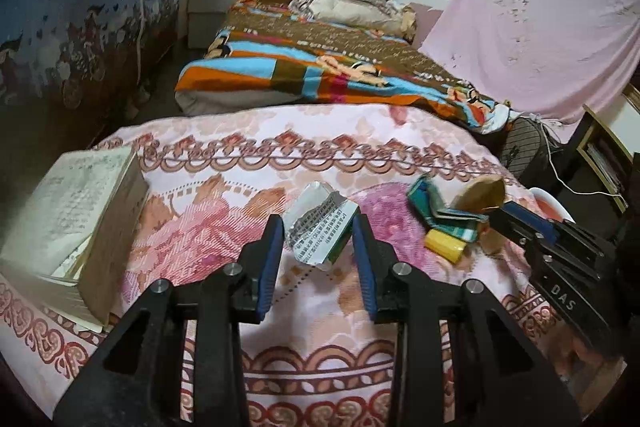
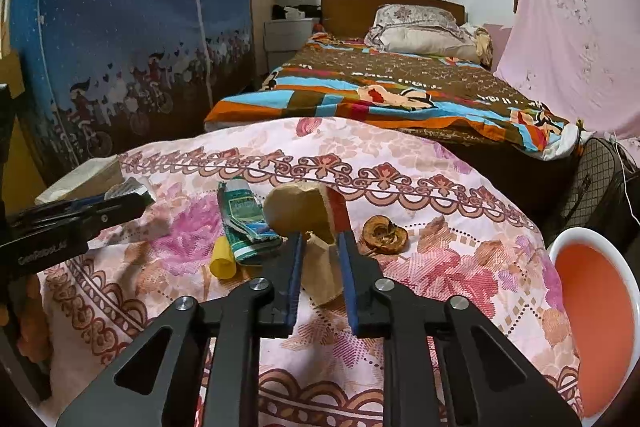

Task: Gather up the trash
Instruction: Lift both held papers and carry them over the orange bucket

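Both black grippers pinch trash: left gripper (image 1: 318,227) a crumpled printed wrapper (image 1: 320,227), right gripper (image 2: 320,247) a tan paper cup (image 2: 316,247) beside the yellow cap (image 2: 223,259).

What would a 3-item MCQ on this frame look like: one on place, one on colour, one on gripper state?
1. Where is the thick book on the flowered cloth?
A. far left
B. beside the bin
C. centre

2. What colour is the small cap beside the green tube?
A. red
B. yellow
C. white

3. What sits between the fingers of the right gripper?
A. nothing
B. the dried fruit slice
C. the brown paper bag

Answers: 1 A, it lies at the left edge in the left wrist view. 2 B, plainly yellow in both views. 3 C, the bag stands between the blue pads; the fruit slice lies apart to the right.
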`<state>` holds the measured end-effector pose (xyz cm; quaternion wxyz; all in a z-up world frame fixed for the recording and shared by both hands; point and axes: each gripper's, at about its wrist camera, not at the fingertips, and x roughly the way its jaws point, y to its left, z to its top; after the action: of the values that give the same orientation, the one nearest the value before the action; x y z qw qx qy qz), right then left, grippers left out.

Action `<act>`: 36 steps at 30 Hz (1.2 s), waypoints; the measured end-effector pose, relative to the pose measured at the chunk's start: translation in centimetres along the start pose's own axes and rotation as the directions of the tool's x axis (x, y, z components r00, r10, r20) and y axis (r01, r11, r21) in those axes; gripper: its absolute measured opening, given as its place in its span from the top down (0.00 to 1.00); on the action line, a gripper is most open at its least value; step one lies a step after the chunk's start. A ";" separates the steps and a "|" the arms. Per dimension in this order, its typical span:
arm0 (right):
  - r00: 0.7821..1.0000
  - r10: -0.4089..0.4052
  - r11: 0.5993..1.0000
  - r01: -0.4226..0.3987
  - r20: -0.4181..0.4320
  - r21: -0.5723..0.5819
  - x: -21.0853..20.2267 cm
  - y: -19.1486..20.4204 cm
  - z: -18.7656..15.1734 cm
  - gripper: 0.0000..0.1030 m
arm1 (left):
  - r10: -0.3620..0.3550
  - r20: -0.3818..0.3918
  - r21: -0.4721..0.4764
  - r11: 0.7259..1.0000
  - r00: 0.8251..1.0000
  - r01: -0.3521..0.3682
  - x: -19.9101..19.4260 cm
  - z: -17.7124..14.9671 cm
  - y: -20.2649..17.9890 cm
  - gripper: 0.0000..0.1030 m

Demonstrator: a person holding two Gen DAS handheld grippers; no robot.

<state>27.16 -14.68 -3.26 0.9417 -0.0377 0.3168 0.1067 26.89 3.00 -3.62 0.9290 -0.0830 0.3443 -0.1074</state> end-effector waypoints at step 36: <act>0.864 -0.029 0.999 0.003 0.503 0.052 -15.4 -4.2 -0.3 0.89 | -0.186 0.417 0.265 0.961 0.890 0.076 -10.2 -1.1 -12.6 0.81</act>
<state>16.00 -21.57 5.81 0.9933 0.0118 0.0622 0.0971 16.85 -6.60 4.75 0.9761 -0.0146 0.1047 -0.1900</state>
